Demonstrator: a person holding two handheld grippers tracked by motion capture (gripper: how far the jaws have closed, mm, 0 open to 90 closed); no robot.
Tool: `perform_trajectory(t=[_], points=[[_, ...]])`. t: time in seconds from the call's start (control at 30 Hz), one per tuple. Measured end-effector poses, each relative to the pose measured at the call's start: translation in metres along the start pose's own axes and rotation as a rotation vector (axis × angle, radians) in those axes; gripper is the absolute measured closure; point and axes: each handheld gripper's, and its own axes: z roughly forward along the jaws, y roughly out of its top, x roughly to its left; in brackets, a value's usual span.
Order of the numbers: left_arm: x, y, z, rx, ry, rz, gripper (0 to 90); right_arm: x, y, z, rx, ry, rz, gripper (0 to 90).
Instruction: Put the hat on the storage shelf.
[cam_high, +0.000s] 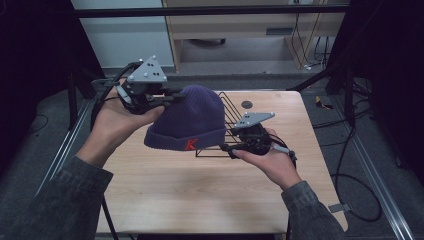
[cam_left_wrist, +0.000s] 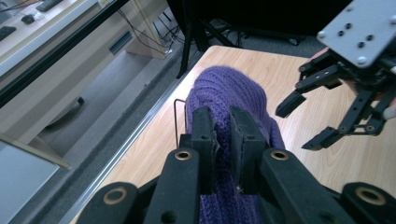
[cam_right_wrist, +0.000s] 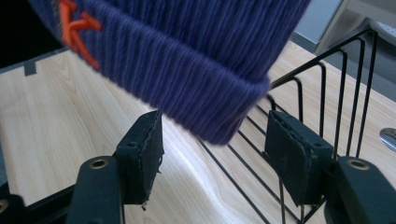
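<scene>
A purple knit beanie (cam_high: 187, 120) with a red "K" on its cuff hangs above the wooden table (cam_high: 200, 195). My left gripper (cam_high: 172, 97) is shut on the beanie's crown at its left side; in the left gripper view the jaws (cam_left_wrist: 223, 123) pinch the purple knit (cam_left_wrist: 229, 93). My right gripper (cam_high: 231, 149) stands open at the cuff's right end. In the right gripper view the cuff (cam_right_wrist: 187, 60) hangs above and between its open pads (cam_right_wrist: 217, 135) without touching them. A black wire rack (cam_high: 227, 107) stands on the table behind and under the beanie.
A small dark round disc (cam_high: 246, 104) lies on the table beyond the rack. Cables (cam_high: 350, 165) trail on the floor to the right of the table. Dark frame posts and a light cabinet stand at the back.
</scene>
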Motion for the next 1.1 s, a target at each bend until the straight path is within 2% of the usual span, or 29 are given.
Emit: perform_trajectory(t=[0.07,0.1,0.17,0.27,0.3,0.43,0.57,0.73,0.77,0.8,0.87,0.93,1.0,1.1], points=[[0.001,0.004,0.002,-0.012,-0.004,-0.001,80.8,-0.007,0.006,-0.001,0.004,-0.001,-0.003,37.4],[0.005,0.008,0.004,-0.034,-0.019,-0.005,80.7,-0.011,0.010,-0.001,0.004,-0.001,-0.003,37.5],[0.009,0.012,0.007,-0.034,-0.013,0.006,80.8,-0.016,0.014,-0.003,0.005,-0.001,-0.003,37.6],[0.014,0.015,0.010,-0.045,-0.023,-0.006,80.7,-0.023,0.019,-0.005,0.004,0.001,0.005,37.5],[0.016,0.018,0.011,-0.049,-0.025,-0.006,80.6,-0.032,0.022,-0.005,0.004,0.016,0.031,36.0],[0.025,0.025,0.015,-0.072,-0.034,-0.028,80.7,-0.043,0.023,-0.005,0.008,0.035,0.066,35.6],[0.028,0.030,0.019,-0.055,-0.030,-0.017,80.7,-0.051,0.023,-0.005,0.012,0.026,0.074,35.6],[0.029,0.037,0.023,-0.066,-0.023,-0.020,80.5,-0.060,0.023,-0.003,0.016,0.022,0.086,35.1],[0.030,0.039,0.025,-0.067,-0.021,-0.015,80.5,-0.060,0.025,-0.002,0.029,0.009,0.058,34.3],[0.029,0.041,0.027,-0.075,-0.022,-0.016,80.6,-0.060,0.026,-0.002,0.026,0.011,0.046,34.5],[0.029,0.044,0.029,-0.080,-0.026,-0.007,80.5,-0.061,0.028,-0.003,-0.006,0.037,0.061,35.6],[0.029,0.047,0.031,-0.091,-0.028,-0.012,80.5,-0.062,0.029,-0.001,-0.002,0.058,0.057,40.3],[0.028,0.048,0.032,-0.101,-0.034,-0.012,80.4,-0.064,0.030,-0.002,-0.006,0.050,0.044,52.5],[0.029,0.051,0.039,-0.081,-0.020,0.006,80.4,-0.069,0.029,-0.005,-0.016,0.042,0.072,68.1]])
